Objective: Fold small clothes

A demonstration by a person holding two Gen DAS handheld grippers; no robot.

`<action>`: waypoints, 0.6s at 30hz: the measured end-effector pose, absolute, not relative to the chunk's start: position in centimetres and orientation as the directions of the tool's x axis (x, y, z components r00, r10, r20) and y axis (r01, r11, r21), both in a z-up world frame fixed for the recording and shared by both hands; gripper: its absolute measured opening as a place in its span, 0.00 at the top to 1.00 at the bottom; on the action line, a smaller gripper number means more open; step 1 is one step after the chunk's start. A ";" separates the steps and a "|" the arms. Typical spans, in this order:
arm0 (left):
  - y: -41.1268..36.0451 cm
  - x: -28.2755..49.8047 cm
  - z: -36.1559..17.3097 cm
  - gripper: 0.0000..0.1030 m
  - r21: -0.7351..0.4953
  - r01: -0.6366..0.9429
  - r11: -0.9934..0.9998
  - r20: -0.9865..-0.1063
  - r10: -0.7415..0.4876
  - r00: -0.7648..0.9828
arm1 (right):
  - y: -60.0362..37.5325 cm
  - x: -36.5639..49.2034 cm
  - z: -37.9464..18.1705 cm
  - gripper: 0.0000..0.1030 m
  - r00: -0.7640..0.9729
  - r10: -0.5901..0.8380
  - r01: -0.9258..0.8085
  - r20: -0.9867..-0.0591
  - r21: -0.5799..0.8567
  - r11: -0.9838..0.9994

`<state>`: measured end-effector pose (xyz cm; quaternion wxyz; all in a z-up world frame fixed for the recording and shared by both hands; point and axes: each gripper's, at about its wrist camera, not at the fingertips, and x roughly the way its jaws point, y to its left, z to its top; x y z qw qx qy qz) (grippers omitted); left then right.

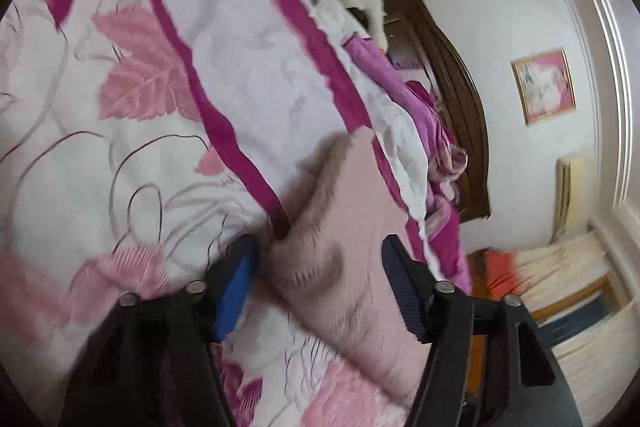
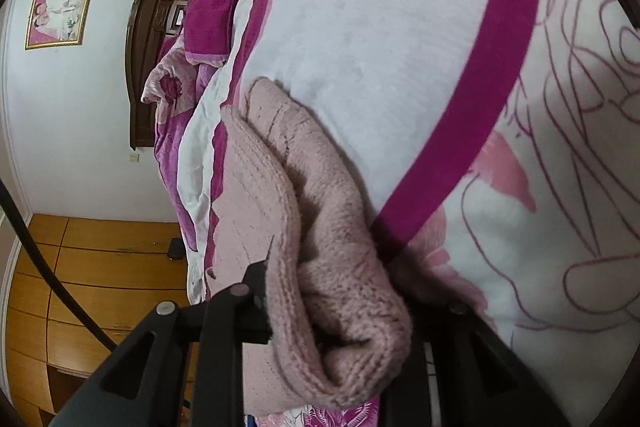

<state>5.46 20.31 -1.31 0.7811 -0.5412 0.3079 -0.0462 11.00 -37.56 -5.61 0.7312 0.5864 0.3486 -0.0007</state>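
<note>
Both grippers, my left gripper (image 1: 320, 283) with jaws apart and my right gripper (image 2: 340, 307) pinching, had the pink sweater (image 2: 304, 187) stretching straight ahead.

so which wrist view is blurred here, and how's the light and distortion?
Left wrist view: motion smear on the pink knit garment, the bedspread and the room edge; soft daylight, no glare. Right wrist view: sharp, the knit's stitches readable, soft shadow under its fold. Both: strong fisheye bowing, dark corners; the framed picture curves with the wall.
</note>
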 end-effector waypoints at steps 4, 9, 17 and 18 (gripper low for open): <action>20.6 6.5 -2.9 1.00 -0.887 -0.280 0.368 -0.432 -0.445 0.784 | -37.4 11.3 -5.7 0.74 0.758 0.399 0.409 -0.516 0.852 0.325; 20.9 5.9 -3.0 1.00 -0.897 -0.252 0.362 -0.410 -0.474 0.779 | -37.4 11.7 -5.1 0.74 0.736 0.395 0.422 -0.550 0.829 0.368; 20.5 5.8 -2.9 1.00 -0.885 -0.239 0.399 -0.428 -0.496 0.756 | -32.9 10.7 4.6 0.46 0.667 -0.163 0.529 -0.727 0.307 0.791; 20.4 5.9 -2.8 1.00 -0.884 -0.236 0.404 -0.429 -0.496 0.755 | -31.8 10.4 6.0 0.42 0.662 -0.241 0.548 -0.710 0.239 0.802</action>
